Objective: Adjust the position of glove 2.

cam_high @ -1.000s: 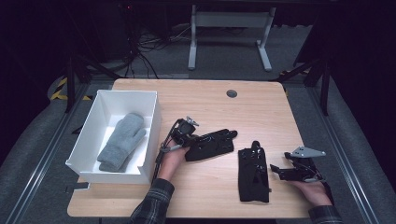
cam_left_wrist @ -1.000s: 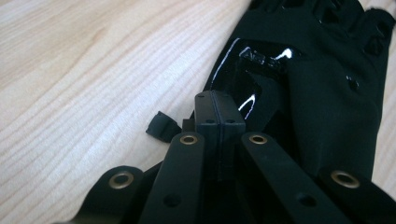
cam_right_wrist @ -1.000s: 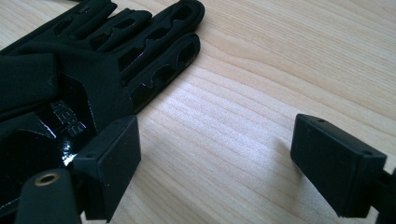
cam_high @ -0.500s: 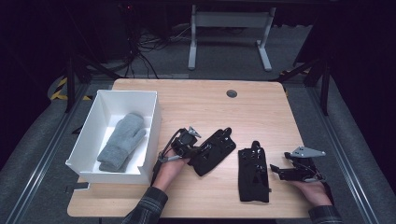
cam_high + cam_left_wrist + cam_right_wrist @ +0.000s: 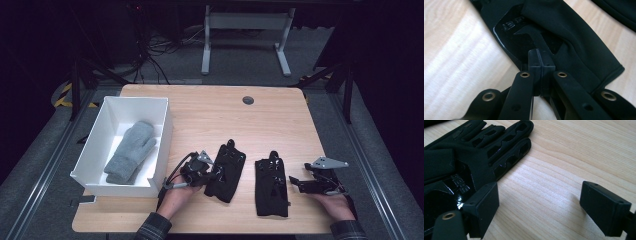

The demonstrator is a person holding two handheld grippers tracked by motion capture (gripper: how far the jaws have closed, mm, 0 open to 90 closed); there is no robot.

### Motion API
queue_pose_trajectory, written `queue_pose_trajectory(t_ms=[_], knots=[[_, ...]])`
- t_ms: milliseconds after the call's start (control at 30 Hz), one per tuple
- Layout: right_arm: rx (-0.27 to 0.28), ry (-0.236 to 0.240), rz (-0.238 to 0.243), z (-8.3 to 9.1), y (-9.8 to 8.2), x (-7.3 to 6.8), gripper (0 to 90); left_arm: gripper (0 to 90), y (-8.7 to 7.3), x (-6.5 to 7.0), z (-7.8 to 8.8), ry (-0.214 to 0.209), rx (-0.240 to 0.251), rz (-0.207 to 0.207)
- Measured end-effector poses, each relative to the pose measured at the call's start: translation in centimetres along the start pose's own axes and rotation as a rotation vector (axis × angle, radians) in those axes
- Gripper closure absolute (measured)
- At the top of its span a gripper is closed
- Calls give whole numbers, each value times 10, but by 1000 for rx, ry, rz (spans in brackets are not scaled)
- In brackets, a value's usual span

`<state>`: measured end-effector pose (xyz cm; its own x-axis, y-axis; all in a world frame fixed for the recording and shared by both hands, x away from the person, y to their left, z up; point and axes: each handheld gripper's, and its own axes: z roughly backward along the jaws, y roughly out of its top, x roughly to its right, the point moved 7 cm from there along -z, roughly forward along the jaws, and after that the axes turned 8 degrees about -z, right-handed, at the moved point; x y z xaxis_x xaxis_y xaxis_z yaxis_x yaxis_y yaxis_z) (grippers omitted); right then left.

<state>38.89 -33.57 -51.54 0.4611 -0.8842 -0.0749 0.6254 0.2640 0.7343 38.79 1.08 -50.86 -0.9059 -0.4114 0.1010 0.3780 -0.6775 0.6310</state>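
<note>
Left tool (image 5: 207, 175), glove (image 5: 226, 170) nearer person

My table (image 5: 200, 115) is brightly lit from above; surroundings stay dark. My gripper views blur at close range.

A black glove (image 5: 474, 152) is seen lying flat on a wooden table (image 5: 574, 157), its fingers pointed toward the upper right. The right gripper (image 5: 540, 207) is held low over the bare wood just beside it, jaws spread wide, nothing gripped between them.
</note>
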Motion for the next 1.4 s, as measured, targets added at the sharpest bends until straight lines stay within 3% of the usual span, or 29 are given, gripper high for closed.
queue_pose_trajectory(t_ms=[200,433,600,700,833,933,1100,1167,1400], knots=[[0,-1,0,0,0,0,161,900,-5,18,1,-33,-8,-34],[-1,-3,-3,0,0,0,161,898,-4,21,7,-18,17,-41],[-8,0,16,5,2,-7,441,648,-2,13,14,35,55,-29],[-15,60,38,10,3,-18,599,504,-2,6,15,69,70,-11],[-16,135,59,19,3,-36,807,417,-5,-3,14,85,70,7],[-19,172,63,20,4,-47,900,355,-5,-5,13,89,82,18],[-51,204,75,14,3,-58,900,275,-6,-6,10,99,76,26],[-73,209,83,9,1,-61,900,264,-6,-7,9,101,76,26],[-75,233,76,0,5,-70,900,254,-5,-7,9,94,82,30]])
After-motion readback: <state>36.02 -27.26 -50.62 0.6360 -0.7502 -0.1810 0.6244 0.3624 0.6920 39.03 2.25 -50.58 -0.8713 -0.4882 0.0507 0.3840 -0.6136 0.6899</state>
